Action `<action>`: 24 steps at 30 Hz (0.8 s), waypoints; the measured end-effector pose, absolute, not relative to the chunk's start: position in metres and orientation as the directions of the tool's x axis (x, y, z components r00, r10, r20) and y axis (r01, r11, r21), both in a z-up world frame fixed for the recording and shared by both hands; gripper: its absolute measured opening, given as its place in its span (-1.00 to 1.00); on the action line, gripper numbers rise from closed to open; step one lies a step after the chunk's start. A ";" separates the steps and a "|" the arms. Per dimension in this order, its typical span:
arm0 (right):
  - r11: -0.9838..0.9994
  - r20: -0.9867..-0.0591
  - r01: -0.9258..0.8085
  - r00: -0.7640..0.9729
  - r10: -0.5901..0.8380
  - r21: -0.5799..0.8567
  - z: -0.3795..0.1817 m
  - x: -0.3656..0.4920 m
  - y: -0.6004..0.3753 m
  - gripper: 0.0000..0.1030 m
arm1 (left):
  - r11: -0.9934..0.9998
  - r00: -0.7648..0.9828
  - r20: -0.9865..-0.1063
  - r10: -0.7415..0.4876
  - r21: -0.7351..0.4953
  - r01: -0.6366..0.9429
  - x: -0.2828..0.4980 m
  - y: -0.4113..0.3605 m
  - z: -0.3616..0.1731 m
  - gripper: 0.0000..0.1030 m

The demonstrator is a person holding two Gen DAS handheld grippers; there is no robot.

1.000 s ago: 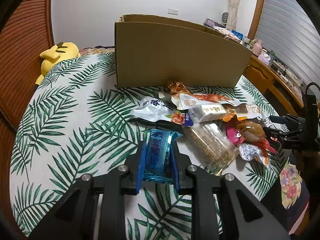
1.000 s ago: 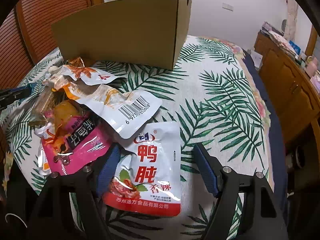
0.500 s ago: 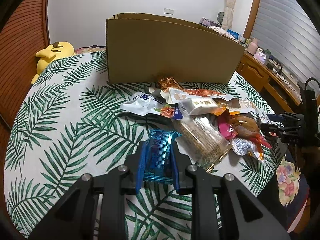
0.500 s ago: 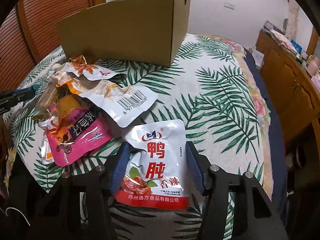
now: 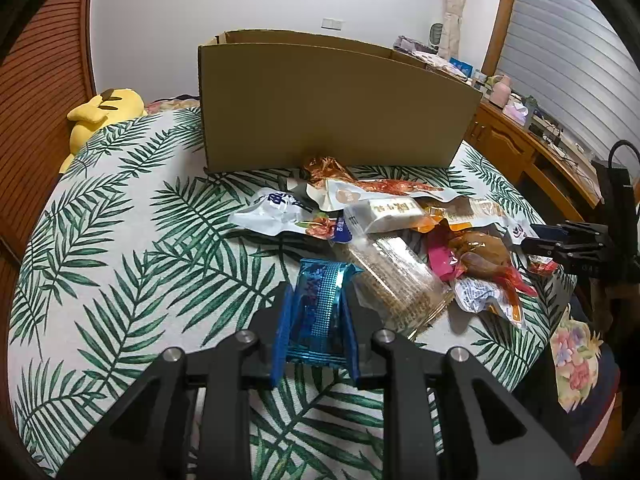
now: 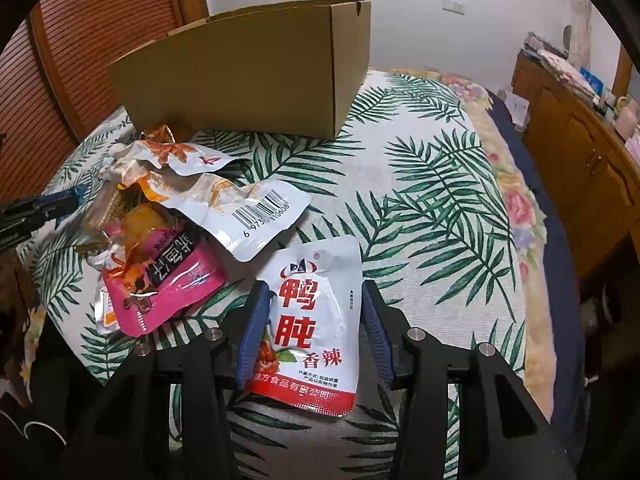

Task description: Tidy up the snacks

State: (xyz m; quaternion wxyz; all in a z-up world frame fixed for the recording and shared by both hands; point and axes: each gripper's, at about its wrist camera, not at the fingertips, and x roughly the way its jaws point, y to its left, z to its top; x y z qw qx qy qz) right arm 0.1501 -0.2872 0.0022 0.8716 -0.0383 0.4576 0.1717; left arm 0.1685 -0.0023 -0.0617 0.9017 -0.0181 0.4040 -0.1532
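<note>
**Q:** What does each gripper hold, nearest the lens?

**A:** My left gripper point(image 5: 316, 328) is clamped on a blue foil snack packet point(image 5: 318, 312), gripped across its narrow width so that it stands up between the pads, clear of the leaf-print tablecloth point(image 5: 120, 240). My right gripper point(image 6: 312, 334) has just been closing around a white duck-gizzard pouch point(image 6: 316, 320) with red characters; the blue pads flank both its edges, but I cannot tell whether they press on it yet. The pouch lies flat on the cloth, near the table's front edge.

**Q:** Why approach it that way?

**A:** I judge that a flat, limp pouch is easiest to pinch by its side seams.

**Q:** And beyond the grippers?

**A:** The snack pile point(image 5: 400, 232) lies mid-table: a pink packet point(image 6: 160, 280), a clear pack of biscuit sticks point(image 5: 396, 276) and a white pouch with a barcode point(image 6: 248, 208), overlapping one another. Behind the pile stands the open cardboard box point(image 5: 332, 108), presumably where the snacks go. Farthest off, a yellow plush toy point(image 5: 100, 112) rests at the table's edge.
</note>
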 end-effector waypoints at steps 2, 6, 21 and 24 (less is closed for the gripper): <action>0.933 -0.816 -0.343 0.505 0.282 0.110 0.001 0.153 -0.287 -0.06 | 0.952 0.626 -0.723 -0.291 -0.158 0.260 0.169 -0.002 -0.062 -0.59; 0.920 -0.821 -0.360 0.472 0.322 0.154 0.000 0.157 -0.285 -0.05 | 0.953 0.628 -0.722 -0.291 -0.160 0.258 0.168 -0.001 -0.060 -0.59; 0.931 -0.805 -0.359 0.531 0.266 0.071 0.010 0.135 -0.280 -0.25 | 0.952 0.644 -0.704 -0.298 -0.164 0.260 0.159 0.003 -0.050 -0.59; 0.935 -0.792 -0.349 0.554 0.256 0.058 0.019 0.130 -0.284 -0.25 | 0.951 0.649 -0.699 -0.300 -0.164 0.262 0.159 0.001 -0.046 -0.59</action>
